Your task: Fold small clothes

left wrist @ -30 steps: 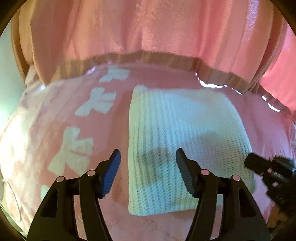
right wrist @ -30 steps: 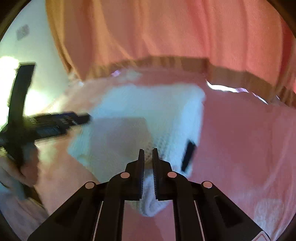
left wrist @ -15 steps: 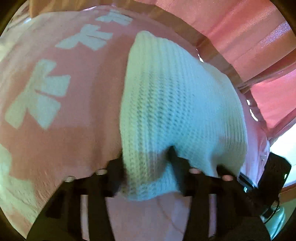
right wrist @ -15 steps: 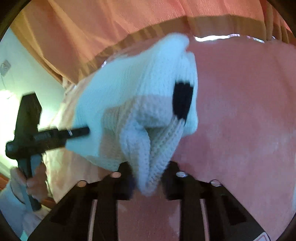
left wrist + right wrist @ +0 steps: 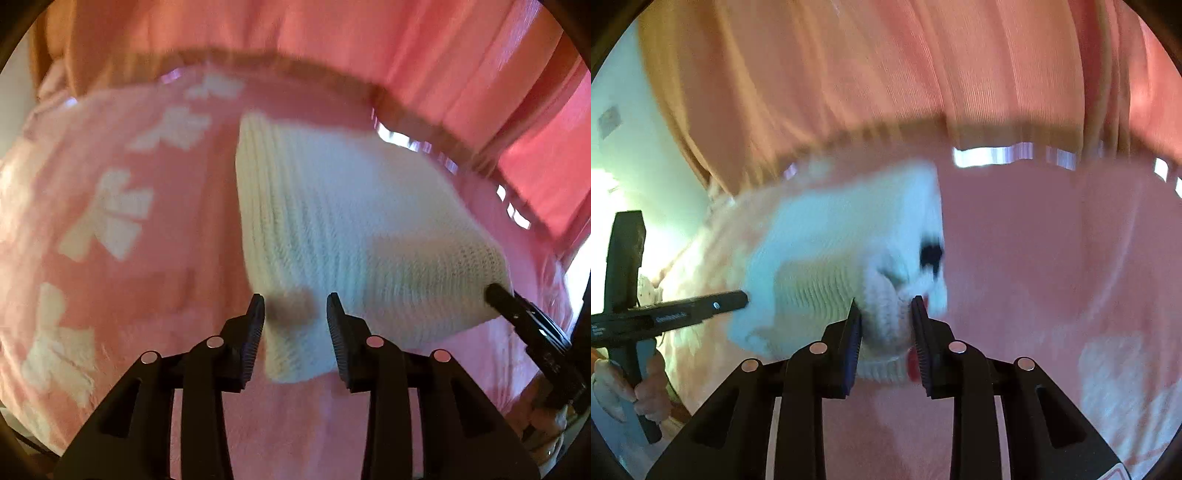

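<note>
Left wrist view: left gripper [image 5: 295,325] nearest the lens, jaws parted, near-left corner of the white knit garment [image 5: 354,236] lying in the gap between them. Neither pad visibly presses the knit; whether they touch it cannot be told.

Right wrist view: right gripper [image 5: 885,325], jaws likewise parted, bunched near-right corner of the garment [image 5: 842,266] sitting between them. A ribbed hem shows at the bottom of that bunch. Grip contact cannot be told; frame blurred.

Garment is folded to a rough rectangle and rests on the pink blanket [image 5: 166,258] covering the bed, toward the far edge, right of a column of white bow-like prints [image 5: 118,218]. A small black patch [image 5: 931,254] shows on the garment's right edge; no writing can be read on it.

In the right wrist view, the left gripper's body carries small white lettering [image 5: 670,317], too blurred to read.

Beyond the bed's far edge hangs a pink curtain [image 5: 332,44] with a brownish hem band; bright slits of light under it.
</note>
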{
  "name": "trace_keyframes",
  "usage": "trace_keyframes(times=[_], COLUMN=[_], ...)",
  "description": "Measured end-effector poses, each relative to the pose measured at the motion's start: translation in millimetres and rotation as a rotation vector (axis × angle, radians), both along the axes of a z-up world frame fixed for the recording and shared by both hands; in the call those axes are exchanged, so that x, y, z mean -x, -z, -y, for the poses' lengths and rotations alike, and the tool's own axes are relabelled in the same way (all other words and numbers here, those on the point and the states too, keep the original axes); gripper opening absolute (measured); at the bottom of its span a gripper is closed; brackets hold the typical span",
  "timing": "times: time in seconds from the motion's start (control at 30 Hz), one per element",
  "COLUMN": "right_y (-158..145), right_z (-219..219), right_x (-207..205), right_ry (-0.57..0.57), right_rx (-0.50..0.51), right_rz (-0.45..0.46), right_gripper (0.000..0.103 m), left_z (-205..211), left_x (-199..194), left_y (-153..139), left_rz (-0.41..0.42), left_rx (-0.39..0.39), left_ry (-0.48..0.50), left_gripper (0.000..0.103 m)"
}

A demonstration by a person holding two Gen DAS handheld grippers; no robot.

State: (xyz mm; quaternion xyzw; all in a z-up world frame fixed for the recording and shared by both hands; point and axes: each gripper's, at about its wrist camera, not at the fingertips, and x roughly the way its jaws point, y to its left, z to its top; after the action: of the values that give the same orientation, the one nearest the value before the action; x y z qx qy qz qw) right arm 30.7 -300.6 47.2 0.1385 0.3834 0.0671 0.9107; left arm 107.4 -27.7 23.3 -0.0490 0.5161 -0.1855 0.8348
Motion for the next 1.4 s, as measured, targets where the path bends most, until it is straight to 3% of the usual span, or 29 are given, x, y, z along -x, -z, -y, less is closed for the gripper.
trace_keyframes(times=[0.07, 0.1, 0.2, 0.27, 0.3, 0.37, 0.43, 0.53, 0.57, 0.67, 0.77, 0.87, 0.93, 1.0, 1.17, 1.4], right_y=[-18, -22, -23, -9, 15, 46, 44, 14, 14, 50, 39, 12, 2, 1, 20, 39], right_z=[-9, -10, -14, -14, -14, -3, 3, -3, -6, -12, -16, -23, -25, -23, -12, -11], right_x=[-9, -14, -35, -48, -60, -61, -52, -36, -35, -47, -40, -15, 5, 26, 52, 65], right_ry=[-0.035, -0.042, -0.071, -0.087, -0.098, -0.095, -0.069, -0.060, -0.059, -0.065, -0.036, -0.015, 0.026, 0.089, 0.166, 0.216], right_rx=[0.017, 0.030, 0.032, 0.030, 0.066, 0.091, 0.035, 0.070, 0.090, 0.139, 0.106, 0.161, 0.217, 0.260, 0.231, 0.225], right_rz=[0.044, 0.051, 0.035, -0.018, -0.097, -0.174, -0.148, -0.046, -0.042, -0.155, -0.114, -0.012, 0.053, 0.085, 0.012, -0.031], right_gripper=[0.014, 0.009, 0.009, 0.009, 0.007, 0.001, 0.001, 0.001, 0.001, 0.000, 0.000, 0.018, 0.051, 0.054, 0.062, 0.067], left_z=[6, 11, 25, 29, 32, 37, 46, 49, 48, 51, 55, 54, 54, 53, 50, 63], left_x=[-4, -9, -19, -26, -31, -37, -31, -24, -22, -19, -13, 5, 16, 29, 58, 92], left_y=[-9, -13, -12, 0, 9, 16, 14, 8, 7, 6, 2, -11, -18, -23, -21, -3], left_rz=[0.034, 0.067, 0.098, 0.057, 0.043, 0.068, 0.103, 0.128, 0.130, 0.143, 0.175, 0.253, 0.307, 0.355, 0.396, 0.452], left_rx=[0.003, -0.032, -0.082, -0.100, -0.127, -0.183, -0.234, -0.241, -0.233, -0.237, -0.244, -0.245, -0.255, -0.272, -0.259, -0.313], left_ry=[-0.002, -0.006, -0.020, -0.029, -0.038, -0.039, -0.022, -0.016, -0.019, -0.026, -0.025, -0.051, -0.070, -0.088, -0.147, -0.116], left_gripper=[0.034, 0.034, 0.035, 0.037, 0.039, 0.045, 0.046, 0.046, 0.046, 0.046, 0.047, 0.070, 0.083, 0.087, 0.090, 0.090])
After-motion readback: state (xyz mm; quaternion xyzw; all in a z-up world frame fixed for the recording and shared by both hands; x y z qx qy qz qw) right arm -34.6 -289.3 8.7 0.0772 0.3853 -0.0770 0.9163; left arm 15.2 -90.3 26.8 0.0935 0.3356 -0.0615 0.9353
